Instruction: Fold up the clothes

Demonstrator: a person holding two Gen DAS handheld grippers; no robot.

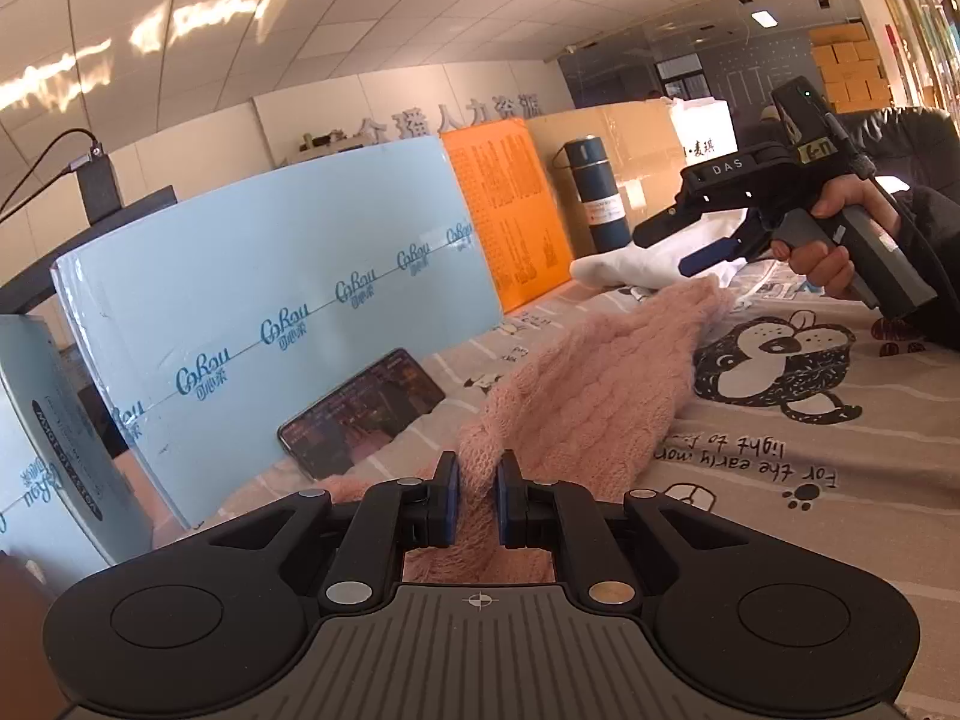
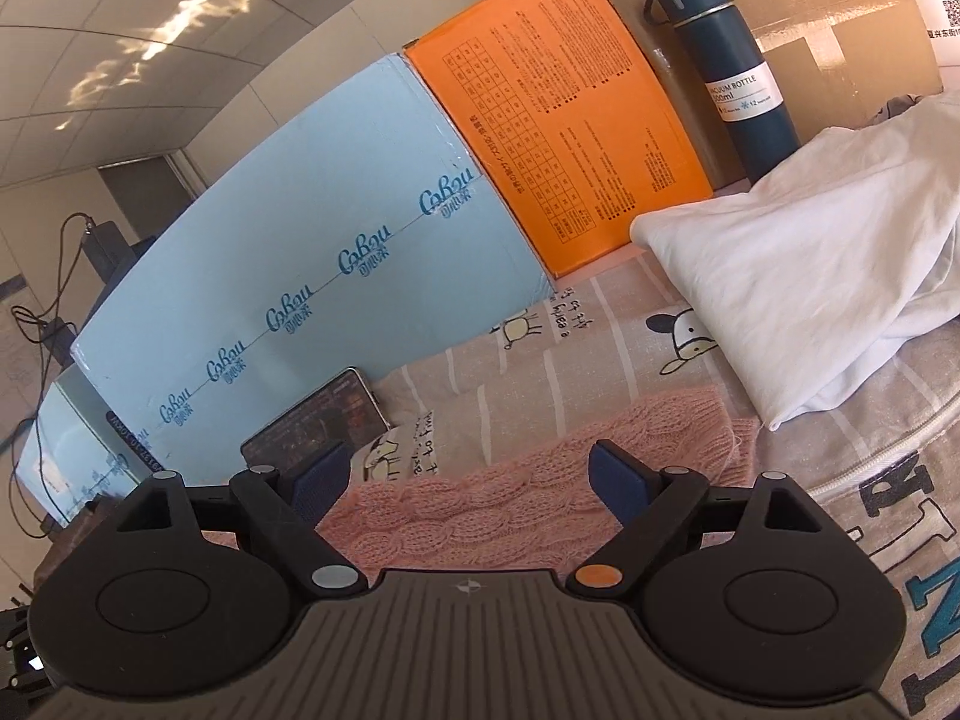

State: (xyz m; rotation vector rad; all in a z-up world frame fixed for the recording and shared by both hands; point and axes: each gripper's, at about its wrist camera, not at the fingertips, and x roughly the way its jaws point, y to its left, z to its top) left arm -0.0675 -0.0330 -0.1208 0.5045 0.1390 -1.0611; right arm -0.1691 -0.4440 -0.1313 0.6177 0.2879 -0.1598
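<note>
Left edge: a light blue box (image 2: 312, 252) stands along the far side of the printed bed sheet (image 1: 840, 480), with a phone (image 1: 366, 408) leaning at its foot.
Middle edge: an orange box (image 2: 570, 138) stands just beside the blue one, then a brown carton (image 2: 810, 12).
Open room: the sheet to the right of the pink knit is bare, with cartoon prints.
Container: a dark blue vacuum bottle (image 2: 738, 78) stands upright with its lid on, before the carton; what is inside I cannot tell.
Left gripper (image 1: 478, 489): its jaws are pressed together and pinch one end of the pink knit garment (image 1: 588, 396).
Pink knit garment: it lies stretched over the sheet, from the left gripper toward the right one.
Right gripper (image 2: 474, 480): its jaws are spread wide over the other end of the knit and pinch nothing.
Right edge: a white garment (image 2: 810, 276) lies in a heap near the bottle.
</note>
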